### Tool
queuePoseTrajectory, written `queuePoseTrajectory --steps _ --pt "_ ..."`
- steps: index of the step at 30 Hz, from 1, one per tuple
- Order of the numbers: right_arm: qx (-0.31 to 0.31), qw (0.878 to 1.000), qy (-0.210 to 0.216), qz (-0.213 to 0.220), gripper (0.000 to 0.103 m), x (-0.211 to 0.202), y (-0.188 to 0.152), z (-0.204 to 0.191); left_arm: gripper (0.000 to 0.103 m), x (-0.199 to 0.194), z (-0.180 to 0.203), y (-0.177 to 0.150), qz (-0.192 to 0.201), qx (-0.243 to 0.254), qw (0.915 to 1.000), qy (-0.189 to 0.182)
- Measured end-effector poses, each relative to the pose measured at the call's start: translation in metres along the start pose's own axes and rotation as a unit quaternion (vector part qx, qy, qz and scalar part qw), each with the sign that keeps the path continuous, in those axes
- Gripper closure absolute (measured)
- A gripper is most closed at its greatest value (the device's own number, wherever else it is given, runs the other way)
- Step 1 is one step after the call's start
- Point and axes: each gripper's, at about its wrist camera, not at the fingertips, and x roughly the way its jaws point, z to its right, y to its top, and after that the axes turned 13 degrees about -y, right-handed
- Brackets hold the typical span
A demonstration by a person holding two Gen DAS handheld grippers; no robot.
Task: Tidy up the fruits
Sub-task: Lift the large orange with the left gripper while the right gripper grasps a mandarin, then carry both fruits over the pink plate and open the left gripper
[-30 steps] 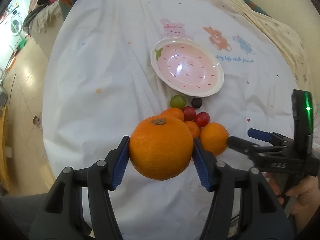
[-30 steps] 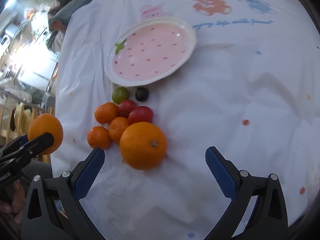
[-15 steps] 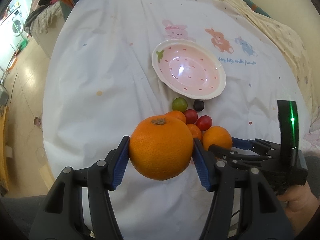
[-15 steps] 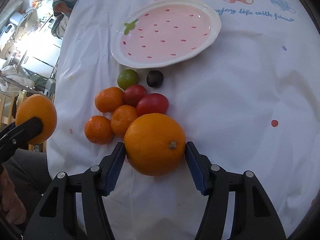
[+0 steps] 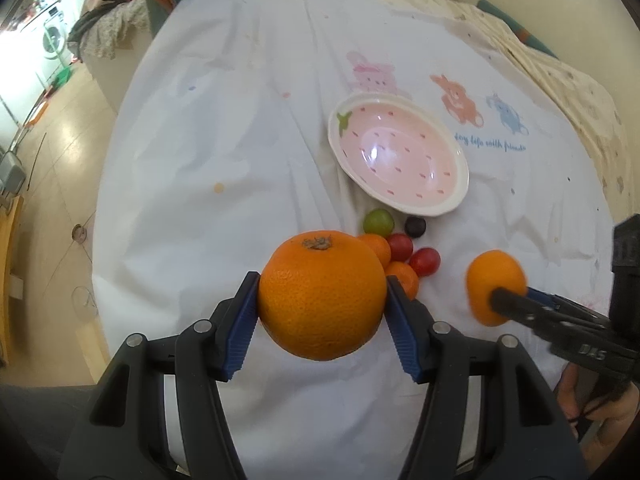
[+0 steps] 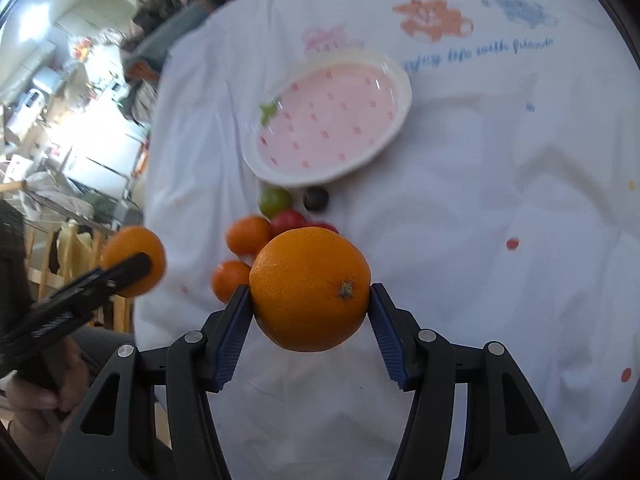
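Each black gripper, left [image 5: 322, 300] and right [image 6: 310, 300], is pinching a large round orange above the white-clothed counter [image 5: 240, 140], the right having just closed, while the empty pink strawberry-patterned ceramic bowl [image 5: 456, 204] is lying ahead, nearer the right.

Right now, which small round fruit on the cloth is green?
The green one lies nearest the pink plate, left of the dark purple one; the others are red or orange.

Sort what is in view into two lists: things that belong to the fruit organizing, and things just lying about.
Job:
left gripper with its orange
right gripper with its orange
strawberry-pattern bowl
tangerines
cherry tomatoes
green grape
dark grape

Lying about:
washing machine
clothes pile
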Motion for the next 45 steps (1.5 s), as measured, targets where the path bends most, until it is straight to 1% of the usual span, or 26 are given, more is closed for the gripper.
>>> queuePoseTrajectory --steps 3,6,10,13,19,21,23,24,26,28,30,32,36,45 --pt "0.001 1.000 0.007 0.024 0.042 -0.013 0.003 -0.002 0.047 -0.004 0.002 0.001 0.015 0.008 0.9998 0.007" --pt "0.000 0.999 0.015 0.034 0.042 -0.020 0.006 -0.004 0.047 -0.006 0.004 0.001 0.025 0.021 0.9993 0.017" --pt "0.008 0.999 0.020 0.041 0.042 -0.024 0.006 -0.002 0.047 -0.002 0.004 0.002 0.022 0.020 0.9994 0.021" --pt "0.011 0.998 0.026 0.054 0.042 -0.035 0.010 0.001 0.047 -0.003 0.005 0.003 0.024 0.023 0.9992 0.021" --pt "0.035 0.995 0.028 0.088 0.042 -0.055 0.022 0.019 0.047 -0.013 0.011 0.015 0.048 0.029 0.9980 0.029" --pt "0.051 0.993 0.030 0.102 0.042 -0.061 0.030 0.027 0.047 -0.016 0.015 0.025 0.042 0.030 0.9982 0.030" --pt "0.058 0.992 0.032 0.110 0.042 -0.066 0.036 0.032 0.047 -0.012 0.018 0.035 0.015 0.024 0.9990 0.034" --pt "0.055 0.991 0.030 0.118 0.042 -0.070 0.042 0.033 0.047 -0.012 0.018 0.042 0.008 0.011 0.9997 0.021" --pt "0.051 0.990 0.025 0.126 0.042 -0.073 0.052 0.035 0.047 -0.010 0.022 0.051 0.010 0.017 0.9996 0.020" --pt "0.050 0.990 0.022 0.128 0.042 -0.073 0.059 0.037 0.047 -0.008 0.028 0.062 0.021 0.037 0.9986 0.032" --pt "0.054 0.990 0.020 0.126 0.042 -0.069 0.068 0.039 0.047 -0.003 0.029 0.073 0.024 0.039 0.9984 0.033" --pt "0.049 0.991 0.013 0.124 0.042 -0.064 0.079 0.039 0.047 0.002 0.029 0.083 0.021 0.037 0.9986 0.032" --pt "0.036 0.992 0.003 0.118 0.042 -0.051 0.096 0.038 0.047 0.016 0.033 0.100 0.018 0.052 0.9978 0.038" --pt "0.034 0.994 -0.013 0.100 0.042 -0.019 0.129 0.046 0.047 0.059 0.046 0.133 0.007 0.079 0.9960 0.041"
